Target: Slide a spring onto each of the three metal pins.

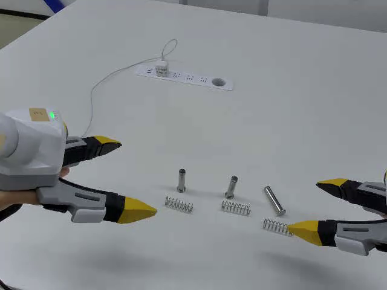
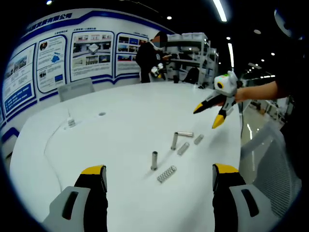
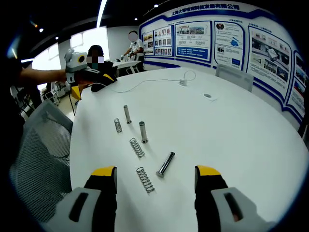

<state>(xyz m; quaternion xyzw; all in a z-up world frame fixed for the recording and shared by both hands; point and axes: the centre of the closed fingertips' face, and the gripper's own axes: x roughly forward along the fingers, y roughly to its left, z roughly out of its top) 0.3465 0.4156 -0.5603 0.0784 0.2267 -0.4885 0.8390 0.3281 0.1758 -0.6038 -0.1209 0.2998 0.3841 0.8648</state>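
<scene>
Two metal pins stand upright on the white table (image 1: 290, 121), the left pin (image 1: 181, 180) and the middle pin (image 1: 231, 186). The third pin (image 1: 274, 200) lies on its side. A loose spring lies in front of each: the left spring (image 1: 179, 204), the middle spring (image 1: 235, 208) and the right spring (image 1: 276, 226). My left gripper (image 1: 130, 176) hovers open to the left of the row, holding nothing. My right gripper (image 1: 307, 205) is open at the right, its lower fingertip close to the right spring. In the right gripper view the lying pin (image 3: 165, 164) and nearest spring (image 3: 145, 179) sit just ahead of the jaws.
A white power strip (image 1: 184, 77) with a plugged-in charger and a thin cable (image 1: 97, 90) lies farther back on the table. A mesh chair (image 3: 38, 159) stands beside the table, and people stand in the background (image 2: 147, 55).
</scene>
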